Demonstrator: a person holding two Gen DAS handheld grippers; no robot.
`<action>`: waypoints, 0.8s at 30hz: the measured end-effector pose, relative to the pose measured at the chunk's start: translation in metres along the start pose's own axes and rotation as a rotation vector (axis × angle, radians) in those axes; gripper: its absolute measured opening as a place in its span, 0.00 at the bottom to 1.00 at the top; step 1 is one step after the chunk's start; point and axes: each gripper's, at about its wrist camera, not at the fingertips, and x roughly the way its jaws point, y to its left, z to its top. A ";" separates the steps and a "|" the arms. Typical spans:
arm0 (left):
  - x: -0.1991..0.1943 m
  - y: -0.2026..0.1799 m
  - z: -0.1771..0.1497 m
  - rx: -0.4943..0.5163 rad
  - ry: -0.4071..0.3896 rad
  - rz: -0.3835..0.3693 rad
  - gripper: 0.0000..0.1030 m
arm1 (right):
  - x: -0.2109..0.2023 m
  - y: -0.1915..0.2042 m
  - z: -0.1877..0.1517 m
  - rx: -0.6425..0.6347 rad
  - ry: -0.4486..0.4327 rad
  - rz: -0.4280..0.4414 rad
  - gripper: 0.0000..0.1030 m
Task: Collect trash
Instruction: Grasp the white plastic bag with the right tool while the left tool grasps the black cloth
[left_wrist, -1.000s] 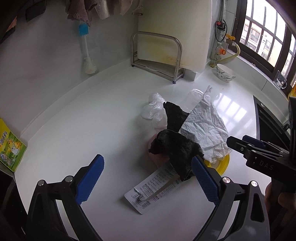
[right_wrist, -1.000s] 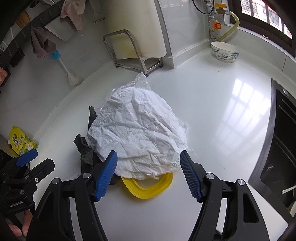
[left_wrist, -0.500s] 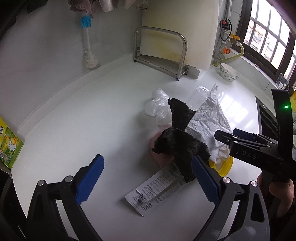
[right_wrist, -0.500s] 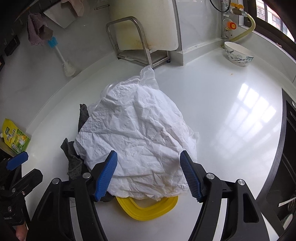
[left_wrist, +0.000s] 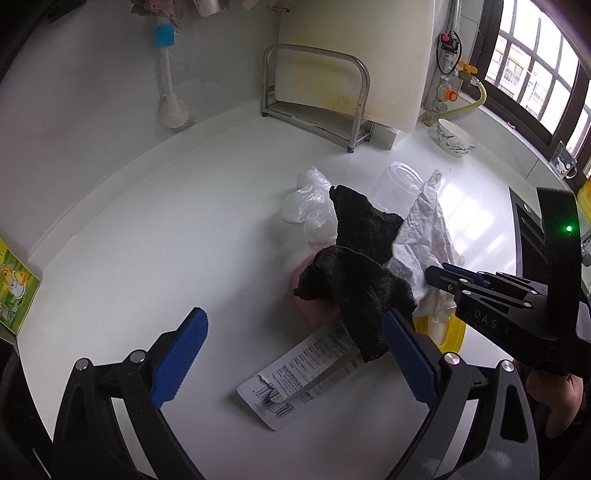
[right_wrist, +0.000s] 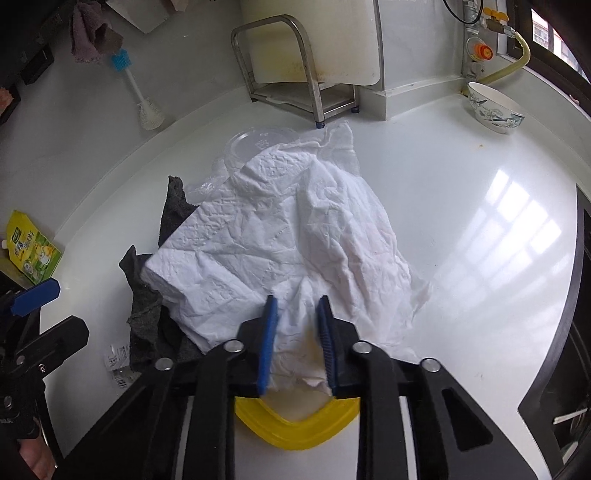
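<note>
A heap of trash lies on the white counter. A crumpled white tissue (right_wrist: 295, 236) lies on top and also shows in the left wrist view (left_wrist: 424, 240). My right gripper (right_wrist: 295, 314) is shut on the tissue's near edge, above a yellow lid (right_wrist: 295, 424). A dark cloth (left_wrist: 362, 280) lies over a pink dish (left_wrist: 314, 310), beside crumpled clear plastic (left_wrist: 310, 203) and a printed wrapper (left_wrist: 299, 384). My left gripper (left_wrist: 291, 343) is open and empty, just short of the wrapper. The right gripper (left_wrist: 436, 275) shows at the right of the left wrist view.
A metal rack (left_wrist: 314, 99) with a cutting board stands at the back. A clear tub (left_wrist: 402, 181) lies behind the heap. A patterned bowl (right_wrist: 495, 107) sits at the far right. A yellow-green packet (right_wrist: 33, 247) lies left. A dark sink edge (right_wrist: 580, 295) runs right.
My right gripper has moved forward over the tissue and closed on its near edge. The left gripper has edged slightly nearer the heap and stays open.
</note>
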 end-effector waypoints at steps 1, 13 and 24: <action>0.000 -0.001 0.000 0.000 0.000 -0.002 0.91 | -0.002 -0.001 0.000 0.006 -0.002 0.004 0.06; 0.014 -0.018 -0.001 0.017 0.010 -0.015 0.91 | -0.048 -0.031 -0.002 0.124 -0.116 0.009 0.05; 0.042 -0.038 0.005 0.042 0.028 -0.019 0.91 | -0.063 -0.041 -0.018 0.158 -0.127 -0.020 0.05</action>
